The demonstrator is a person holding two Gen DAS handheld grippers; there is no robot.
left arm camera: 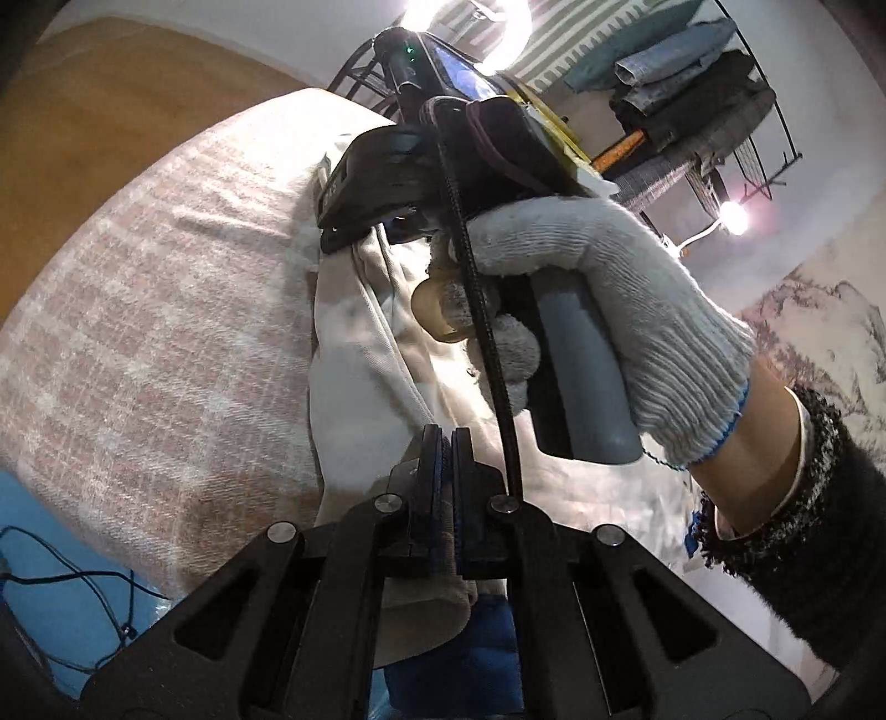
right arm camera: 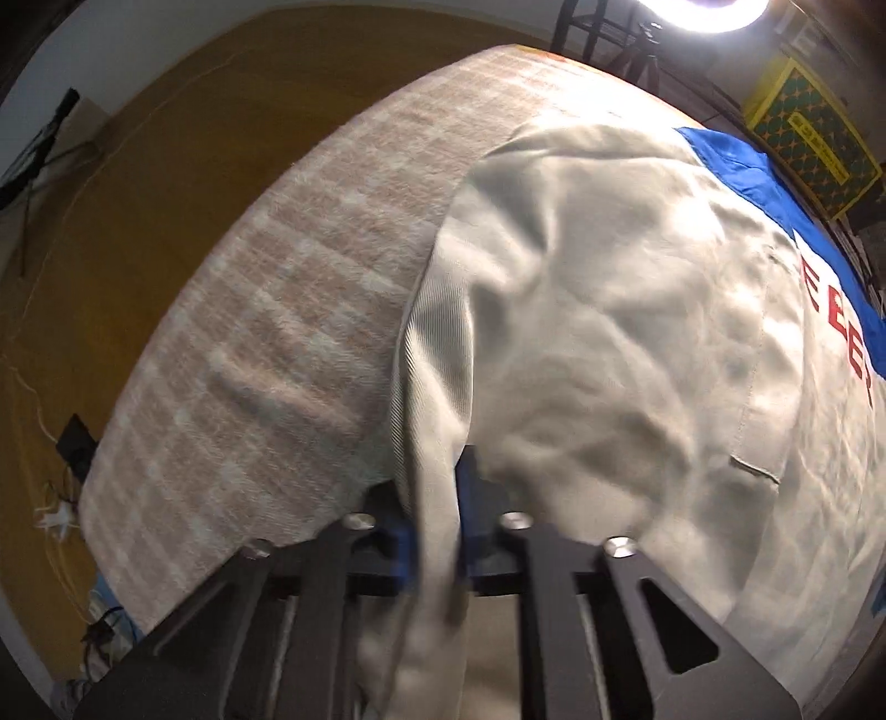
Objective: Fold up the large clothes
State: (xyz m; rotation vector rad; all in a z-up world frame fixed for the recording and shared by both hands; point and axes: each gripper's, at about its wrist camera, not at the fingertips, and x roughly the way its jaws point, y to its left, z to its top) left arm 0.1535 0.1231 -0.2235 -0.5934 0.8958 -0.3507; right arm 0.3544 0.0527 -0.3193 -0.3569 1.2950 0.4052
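A large cream-white garment (right arm camera: pixel 598 310) with a blue panel and red letters lies on a pink-checked blanket (right arm camera: pixel 288 310). My right gripper (right arm camera: pixel 437 498) is shut on a fold of its cream cloth at the left edge. In the left wrist view my left gripper (left arm camera: pixel 447 443) is shut on the same cream garment (left arm camera: pixel 360 354), with blue cloth showing under the fingers. The other gripper (left arm camera: pixel 387 183), held by a gloved hand (left arm camera: pixel 609 310), is right in front, pressed into the cloth.
The blanket (left arm camera: pixel 155 310) covers a raised surface above an orange-brown floor (right arm camera: pixel 138 183). Cables (left arm camera: pixel 66 598) lie on a blue surface at lower left. A rack of folded clothes (left arm camera: pixel 692 83) stands behind. A lamp (right arm camera: pixel 703 8) glares overhead.
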